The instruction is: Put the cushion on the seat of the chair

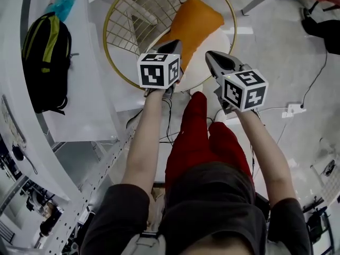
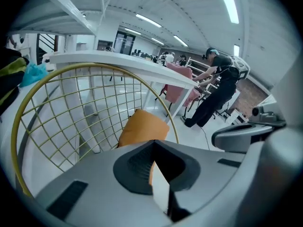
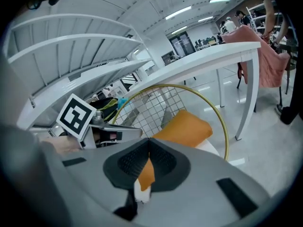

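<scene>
An orange cushion lies on the white seat of a gold-rimmed wire chair, its upper end leaning against the mesh back. Near it, the left hand-held gripper and the right hand-held gripper are both clenched on nothing. The chair stands on a pale, glossy floor beside a white desk that carries a black-and-green backpack. Strip lights run along the open-plan office ceiling, and a person in dark clothes bends over in the background.
</scene>
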`<state>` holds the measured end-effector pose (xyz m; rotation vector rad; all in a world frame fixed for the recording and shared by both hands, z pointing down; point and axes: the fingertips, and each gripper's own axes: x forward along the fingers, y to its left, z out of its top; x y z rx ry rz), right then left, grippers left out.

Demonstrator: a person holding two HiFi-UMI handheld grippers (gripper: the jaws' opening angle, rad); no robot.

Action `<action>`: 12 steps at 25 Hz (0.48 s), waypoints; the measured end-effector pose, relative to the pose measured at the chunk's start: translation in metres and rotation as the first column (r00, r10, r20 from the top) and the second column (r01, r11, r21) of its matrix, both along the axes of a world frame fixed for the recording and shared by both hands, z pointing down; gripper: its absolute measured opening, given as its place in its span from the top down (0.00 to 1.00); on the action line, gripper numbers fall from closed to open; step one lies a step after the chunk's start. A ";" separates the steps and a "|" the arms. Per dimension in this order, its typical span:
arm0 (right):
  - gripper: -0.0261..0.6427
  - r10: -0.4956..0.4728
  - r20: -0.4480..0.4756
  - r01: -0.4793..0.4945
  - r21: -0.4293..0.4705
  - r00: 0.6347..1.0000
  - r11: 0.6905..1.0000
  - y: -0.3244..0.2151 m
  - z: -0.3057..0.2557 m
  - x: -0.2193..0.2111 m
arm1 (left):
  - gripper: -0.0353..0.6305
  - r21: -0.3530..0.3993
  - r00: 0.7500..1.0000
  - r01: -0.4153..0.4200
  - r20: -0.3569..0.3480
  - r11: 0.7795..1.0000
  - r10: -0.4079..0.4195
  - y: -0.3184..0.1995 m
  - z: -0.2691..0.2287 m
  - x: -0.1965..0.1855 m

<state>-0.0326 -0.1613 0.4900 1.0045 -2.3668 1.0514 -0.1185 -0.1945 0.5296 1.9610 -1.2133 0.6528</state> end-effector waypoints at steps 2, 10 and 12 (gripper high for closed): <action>0.93 0.002 0.015 -0.003 0.016 1.000 1.000 0.001 -0.008 0.002 | 0.93 0.018 1.000 0.008 -0.028 1.000 -0.008 0.004 -0.010 0.004; 0.93 0.025 0.066 -0.032 0.108 0.997 0.994 0.009 -0.049 0.010 | 0.93 0.120 0.991 0.090 -0.111 0.989 -0.077 0.019 -0.060 0.011; 0.93 0.035 0.085 -0.045 0.125 0.996 0.991 0.009 -0.060 0.013 | 0.93 0.144 0.989 0.109 -0.119 0.983 -0.092 0.023 -0.071 0.011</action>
